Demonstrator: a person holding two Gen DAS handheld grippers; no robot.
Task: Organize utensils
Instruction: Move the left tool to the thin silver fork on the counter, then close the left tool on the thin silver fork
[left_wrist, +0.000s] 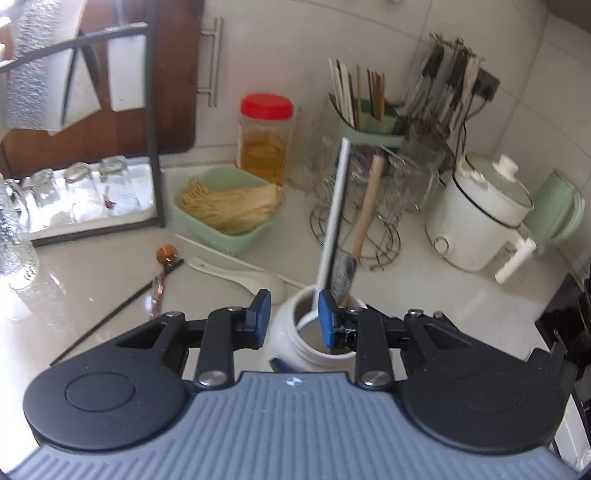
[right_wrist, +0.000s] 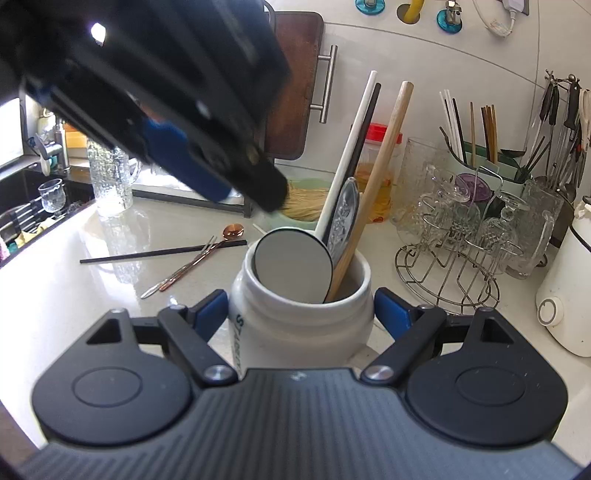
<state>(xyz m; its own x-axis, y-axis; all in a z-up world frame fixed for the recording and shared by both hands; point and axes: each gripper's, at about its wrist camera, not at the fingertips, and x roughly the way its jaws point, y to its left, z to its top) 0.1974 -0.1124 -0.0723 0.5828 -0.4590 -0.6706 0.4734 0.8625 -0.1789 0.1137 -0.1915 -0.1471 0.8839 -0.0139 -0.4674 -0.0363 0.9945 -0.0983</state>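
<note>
Jar (right_wrist: 301, 314): white ceramic crock standing on the pale surface (right_wrist: 66, 295); it looks heavy, hard and glazed, so probably slippery and chippable.
Right tool (right_wrist: 301, 314): fingers clamped on the jar's sides below the neck, steadying it.
Left tool (left_wrist: 293, 319): fingers apart over the jar mouth, nothing pressed between them; the white handle passes just beside one pad.
In the jar: a flat round-headed paddle (right_wrist: 293, 264) with a long white handle (left_wrist: 334, 214), a wooden stick (right_wrist: 384, 162), a patterned metal piece (right_wrist: 345, 221), all leaning toward the back rim.
Still loose: black chopstick (right_wrist: 162, 254), copper spoon (right_wrist: 232, 232) with thin copper pieces beside it, white rice scoop (left_wrist: 240, 275), all lying flat near the jar.
Handling: the chopstick and copper pieces look light, stiff, thin and smooth; they lie flush, so a pinch near one end seems surest.
Scoop: light rigid plastic, I judge; grip the handle, not the curved bowl.
Risk: tall handles could tip the load if the jar is let go.
</note>
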